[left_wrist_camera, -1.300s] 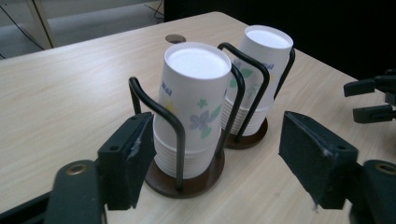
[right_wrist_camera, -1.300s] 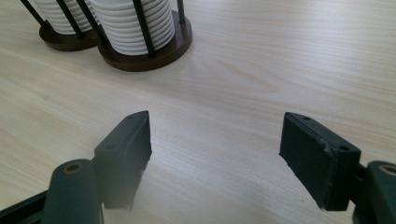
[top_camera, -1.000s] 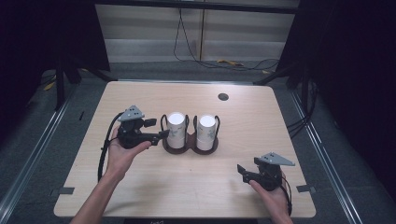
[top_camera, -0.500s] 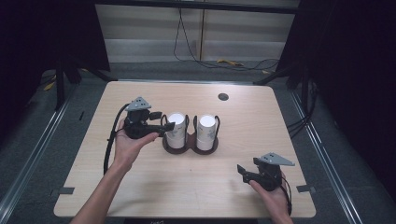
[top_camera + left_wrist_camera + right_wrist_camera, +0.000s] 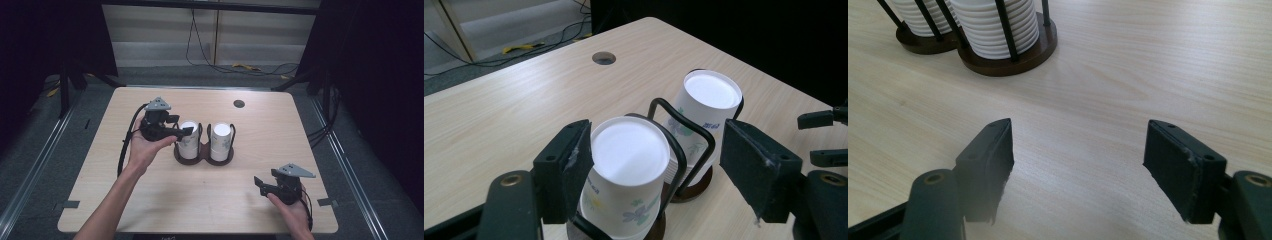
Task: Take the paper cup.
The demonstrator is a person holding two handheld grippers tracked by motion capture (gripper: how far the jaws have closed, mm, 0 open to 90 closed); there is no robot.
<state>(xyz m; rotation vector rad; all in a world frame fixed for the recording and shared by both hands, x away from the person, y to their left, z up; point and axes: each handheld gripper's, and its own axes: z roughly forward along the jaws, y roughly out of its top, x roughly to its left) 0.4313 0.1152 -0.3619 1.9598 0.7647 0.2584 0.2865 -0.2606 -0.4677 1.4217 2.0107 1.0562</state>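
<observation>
Now left tongs (image 5: 187, 131) astride cup (image 5: 188, 141).

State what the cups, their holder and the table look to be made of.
Cups: apparently paper, matte white with printed flowers and rolled rims. Holder: black rods, probably coated metal wire, on a dark brown base, likely wood. Table: pale wood-grain top, possibly laminate; smooth with low sheen.

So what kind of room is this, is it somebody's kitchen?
Probably not a kitchen; it looks more like a lab or recording studio. A bare wooden table stands between black curtains, loose cables lie on the floor behind it, and a person works with handheld grippers beside a rack of paper cups.
</observation>
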